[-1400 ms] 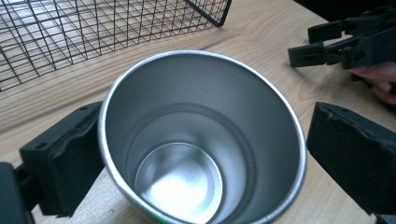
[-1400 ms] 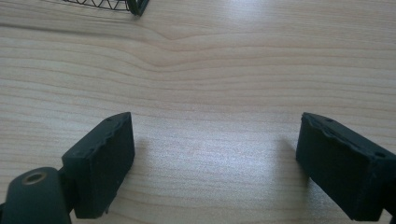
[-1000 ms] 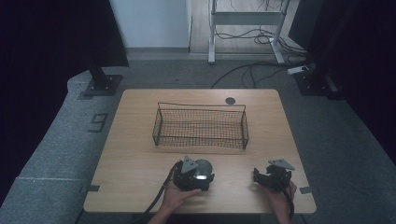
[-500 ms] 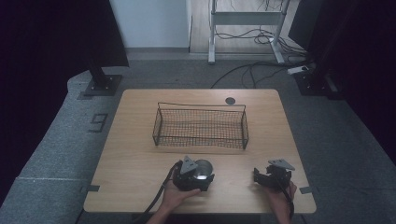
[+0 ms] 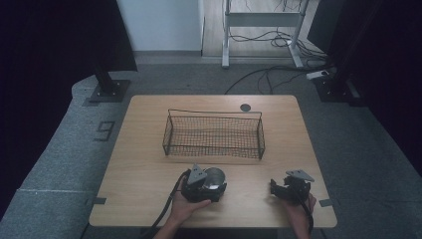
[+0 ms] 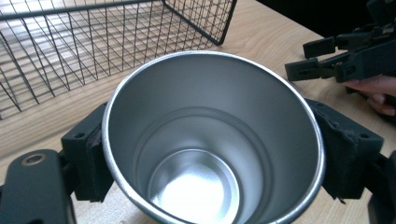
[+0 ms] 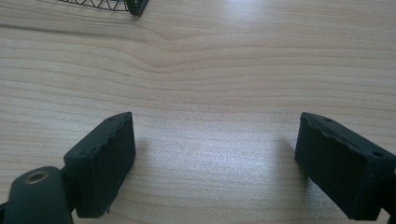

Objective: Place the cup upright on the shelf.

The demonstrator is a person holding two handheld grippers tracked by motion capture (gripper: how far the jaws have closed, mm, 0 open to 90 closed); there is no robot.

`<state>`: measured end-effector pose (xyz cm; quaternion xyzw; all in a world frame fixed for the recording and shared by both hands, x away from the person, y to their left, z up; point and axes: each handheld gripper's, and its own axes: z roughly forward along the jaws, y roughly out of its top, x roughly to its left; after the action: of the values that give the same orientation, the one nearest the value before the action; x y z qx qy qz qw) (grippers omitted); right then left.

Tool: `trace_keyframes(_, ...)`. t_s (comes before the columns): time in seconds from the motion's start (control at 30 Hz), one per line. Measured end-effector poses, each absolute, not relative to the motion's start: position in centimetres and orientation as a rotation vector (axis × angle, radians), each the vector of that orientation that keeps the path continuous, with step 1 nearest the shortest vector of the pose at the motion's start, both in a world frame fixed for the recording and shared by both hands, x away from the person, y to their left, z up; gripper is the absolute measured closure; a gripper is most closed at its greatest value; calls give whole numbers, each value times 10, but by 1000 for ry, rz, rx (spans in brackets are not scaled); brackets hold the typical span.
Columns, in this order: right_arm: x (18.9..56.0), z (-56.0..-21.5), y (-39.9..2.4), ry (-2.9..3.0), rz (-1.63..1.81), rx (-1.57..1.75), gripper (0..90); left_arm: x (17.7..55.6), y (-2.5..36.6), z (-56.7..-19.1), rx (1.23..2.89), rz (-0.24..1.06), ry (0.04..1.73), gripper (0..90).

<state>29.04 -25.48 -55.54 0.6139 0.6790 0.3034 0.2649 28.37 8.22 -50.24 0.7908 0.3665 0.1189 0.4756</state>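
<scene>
Cup base and the bench under it are hidden behind the cup's own wall in the left gripper view; the right tool is cut off at frame edge there. Steel cup (image 6: pixel 212 140): shiny, tapered, empty inside, near the bench's (image 5: pixel 149 149) front edge, just in front of the wire basket (image 5: pixel 214 135). Basket sits mid-bench, empty. Left tool (image 6: pixel 212 154) pinches the cup's sides. Right tool (image 7: pixel 215 163) spread wide over bare wood nr front-right corner.
</scene>
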Motion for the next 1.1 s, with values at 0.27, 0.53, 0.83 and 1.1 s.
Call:
trace_keyframes(0.27,290,-555,-255,1834,820,1659,124,283,88,-490,1931,318,883,149)
trace_keyframes(0.53,290,-555,-255,1833,820,1659,124,284,91,-486,1933,330,884,149)
trace_keyframes(0.83,290,-555,-255,1833,820,1660,125,286,94,-478,1932,336,883,150)
trace_keyframes(1.1,290,-555,-255,1833,820,1660,125,289,97,-474,1935,358,886,150)
